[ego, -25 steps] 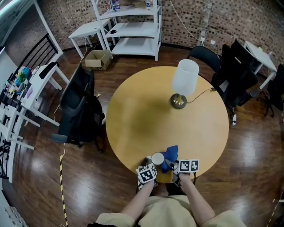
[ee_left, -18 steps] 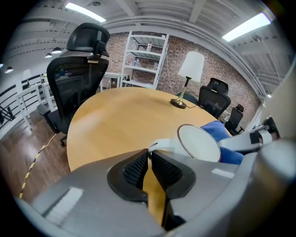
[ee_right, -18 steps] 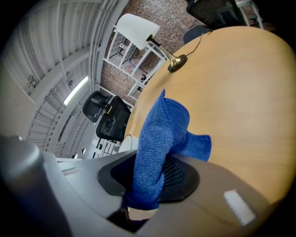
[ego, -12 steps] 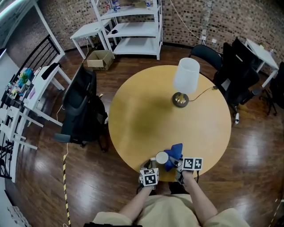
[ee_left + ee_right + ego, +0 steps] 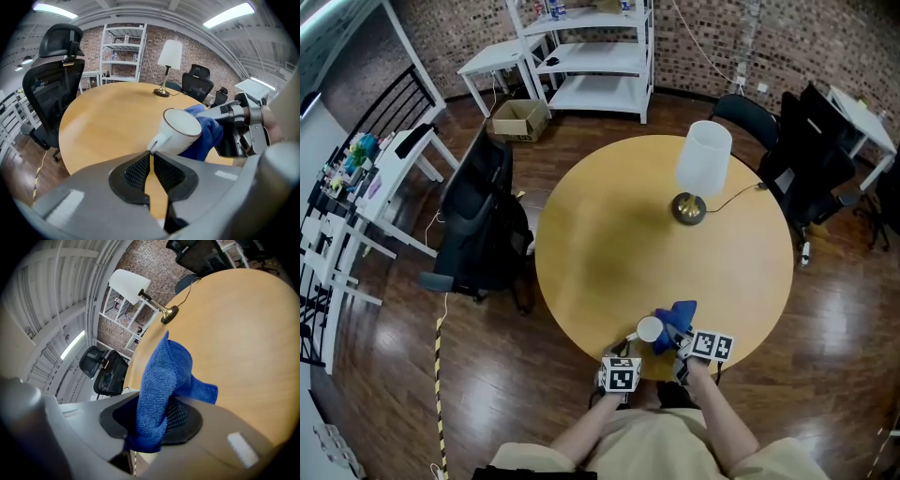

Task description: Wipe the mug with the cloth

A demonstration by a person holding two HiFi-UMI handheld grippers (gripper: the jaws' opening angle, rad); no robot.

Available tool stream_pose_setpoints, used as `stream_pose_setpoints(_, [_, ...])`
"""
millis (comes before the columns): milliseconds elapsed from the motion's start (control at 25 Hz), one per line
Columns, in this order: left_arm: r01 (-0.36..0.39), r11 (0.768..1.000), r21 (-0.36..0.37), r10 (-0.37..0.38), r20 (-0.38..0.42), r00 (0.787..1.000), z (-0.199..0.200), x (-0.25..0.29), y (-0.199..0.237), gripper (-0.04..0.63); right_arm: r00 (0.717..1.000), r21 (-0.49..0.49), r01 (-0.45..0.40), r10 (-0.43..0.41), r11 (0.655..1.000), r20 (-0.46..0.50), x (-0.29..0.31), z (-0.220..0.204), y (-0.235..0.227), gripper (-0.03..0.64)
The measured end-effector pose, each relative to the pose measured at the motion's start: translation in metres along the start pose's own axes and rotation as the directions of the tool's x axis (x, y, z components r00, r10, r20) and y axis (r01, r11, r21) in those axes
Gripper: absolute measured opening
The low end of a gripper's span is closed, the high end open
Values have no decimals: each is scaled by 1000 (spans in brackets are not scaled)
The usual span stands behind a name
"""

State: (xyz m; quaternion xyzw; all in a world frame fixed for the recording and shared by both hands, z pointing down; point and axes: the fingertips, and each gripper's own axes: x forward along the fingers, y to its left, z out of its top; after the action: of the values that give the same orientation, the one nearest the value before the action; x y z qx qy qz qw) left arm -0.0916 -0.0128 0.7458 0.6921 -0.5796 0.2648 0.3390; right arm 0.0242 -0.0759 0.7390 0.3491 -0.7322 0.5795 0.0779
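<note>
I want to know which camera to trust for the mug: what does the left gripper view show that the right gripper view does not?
Only the left gripper view: the white mug, its handle pinched in the left gripper. Only the right gripper view: the right gripper seen from behind its jaws, clamped on the blue cloth. Both: the blue cloth, the lamp and the round table.

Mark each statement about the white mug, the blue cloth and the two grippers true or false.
1. The left gripper is shut on the handle of the white ceramic mug. True.
2. The right gripper is empty. False: it clamps the blue microfibre cloth.
3. The white-shaded brass lamp stands upright on the round wooden table. True.
4. The mug stands upright on the table. False: it is held tilted.
</note>
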Motion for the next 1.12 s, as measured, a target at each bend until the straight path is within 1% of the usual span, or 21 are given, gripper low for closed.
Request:
stream_pose_setpoints(240, [19, 1000, 13, -18, -14, 1000, -2, 1, -7, 15, 998, 42, 2, -5, 999, 56, -5, 1, -5, 101])
stream_pose_setpoints(440, [41, 999, 30, -40, -22, 999, -5, 0, -22, 18, 990, 82, -1, -11, 997, 142, -13, 8, -8, 101])
stream_pose_setpoints(640, [72, 997, 30, -71, -28, 997, -9, 4, -33, 20, 983, 94, -6, -11, 996, 181, -16, 9, -10, 101])
stream_pose_setpoints(760, [114, 991, 73, -113, -15, 993, -3, 5, -48, 20, 987, 74, -10, -1, 997, 159, -13, 3, -10, 101])
stream_pose_setpoints(840, [148, 981, 129, -150, 5, 989, 5, 6, -61, -11, 995, 37, -27, 23, 999, 98, -8, -8, -5, 104])
stream_pose_setpoints(920, [179, 967, 183, -180, -10, 984, 4, 10, -74, -11, 998, -1, -43, 43, 999, 45, -2, -18, 1, 115])
stream_pose_setpoints(960, [187, 962, 200, -187, -19, 982, 3, 11, -78, -11, 998, -10, -44, 44, 999, 37, -1, -19, 2, 115])
stream_pose_setpoints(1040, [185, 961, 205, -186, -14, 983, 2, 12, -77, -11, 998, -12, -47, 47, 999, 38, -3, -14, 1, 117])
stream_pose_setpoints(1120, [176, 968, 178, -179, 0, 984, 2, 8, -68, -11, 997, -11, -55, 55, 998, 45, -5, -6, 1, 117])
